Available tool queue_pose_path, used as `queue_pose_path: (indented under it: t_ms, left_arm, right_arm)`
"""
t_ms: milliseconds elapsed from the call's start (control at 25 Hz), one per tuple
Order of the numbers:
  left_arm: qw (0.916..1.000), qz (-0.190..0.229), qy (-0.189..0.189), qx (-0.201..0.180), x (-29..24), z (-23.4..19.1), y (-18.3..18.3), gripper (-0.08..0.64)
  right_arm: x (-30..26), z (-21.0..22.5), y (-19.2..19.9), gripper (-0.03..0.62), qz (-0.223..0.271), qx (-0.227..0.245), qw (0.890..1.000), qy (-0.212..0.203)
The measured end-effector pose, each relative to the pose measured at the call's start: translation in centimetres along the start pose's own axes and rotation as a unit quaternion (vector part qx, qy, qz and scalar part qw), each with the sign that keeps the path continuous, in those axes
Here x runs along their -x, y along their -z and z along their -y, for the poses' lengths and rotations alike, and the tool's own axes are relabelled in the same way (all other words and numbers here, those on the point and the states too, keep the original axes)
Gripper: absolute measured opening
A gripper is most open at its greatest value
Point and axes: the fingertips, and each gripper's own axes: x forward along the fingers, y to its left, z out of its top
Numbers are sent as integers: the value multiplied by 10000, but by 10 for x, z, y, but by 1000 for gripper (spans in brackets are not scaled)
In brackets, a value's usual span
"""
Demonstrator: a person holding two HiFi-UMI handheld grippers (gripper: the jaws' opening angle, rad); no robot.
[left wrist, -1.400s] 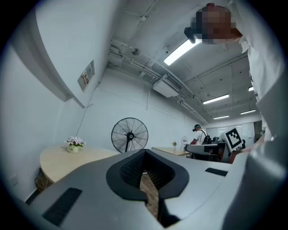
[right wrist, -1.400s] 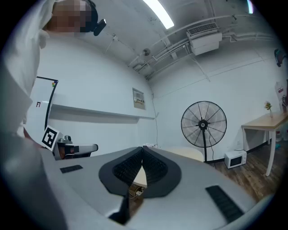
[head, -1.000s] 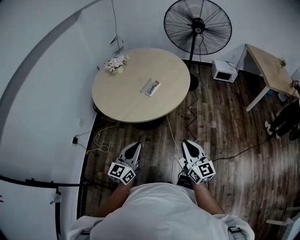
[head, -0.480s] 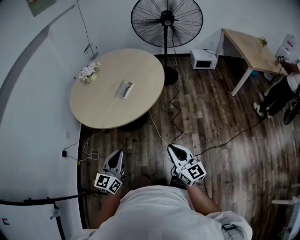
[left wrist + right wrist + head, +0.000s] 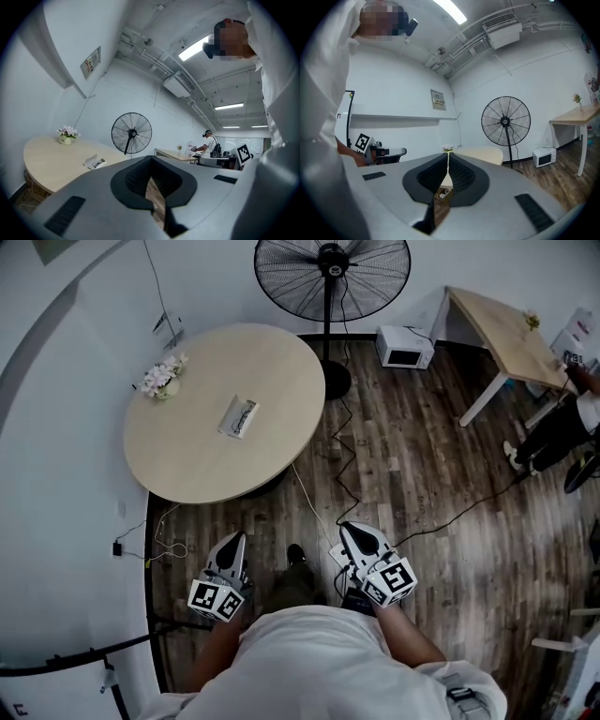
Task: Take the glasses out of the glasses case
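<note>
A white glasses case (image 5: 237, 416) lies open near the middle of the round beige table (image 5: 187, 465), with dark glasses inside it; in the left gripper view the glasses case (image 5: 95, 162) shows small on the tabletop. My left gripper (image 5: 232, 543) and right gripper (image 5: 351, 532) hang low over the wooden floor, well short of the table and close to my body. Both are shut with nothing between the jaws. In the right gripper view the table (image 5: 480, 153) lies far ahead past the closed tips.
A small flower pot (image 5: 158, 378) stands at the table's far left edge. A standing fan (image 5: 332, 276) is behind the table, and a microwave (image 5: 404, 346) sits on the floor by a second table (image 5: 502, 329). Cables (image 5: 345, 456) trail across the floor. A person (image 5: 572, 418) stands at right.
The view has shifted: table and fan now sit further left in the head view than a second ago. Both grippers stay shut, low by my body.
</note>
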Motion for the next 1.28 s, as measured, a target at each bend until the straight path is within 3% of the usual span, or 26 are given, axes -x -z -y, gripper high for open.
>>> queue_pose_path:
  t_ms: [200,600,840,1280]
  left_arm:
    - [9998,164,-39,120,-49,-42,-7,12]
    - [9997,168,88,156,-135,-127,-41,12]
    - [9998,61,54,199,-160,-165,-41,12]
    - [10000,-58,-12,-24,-194,-190,-51,12]
  right_arm:
    - [-51,28,-16,26,-157,133,9998,-63]
    - [-154,107,-50,26,-13,-34,9981,614]
    - [-195,118,-63,26,99,169,9981,581]
    - [-231,121,-71,26,83,275,9990,331]
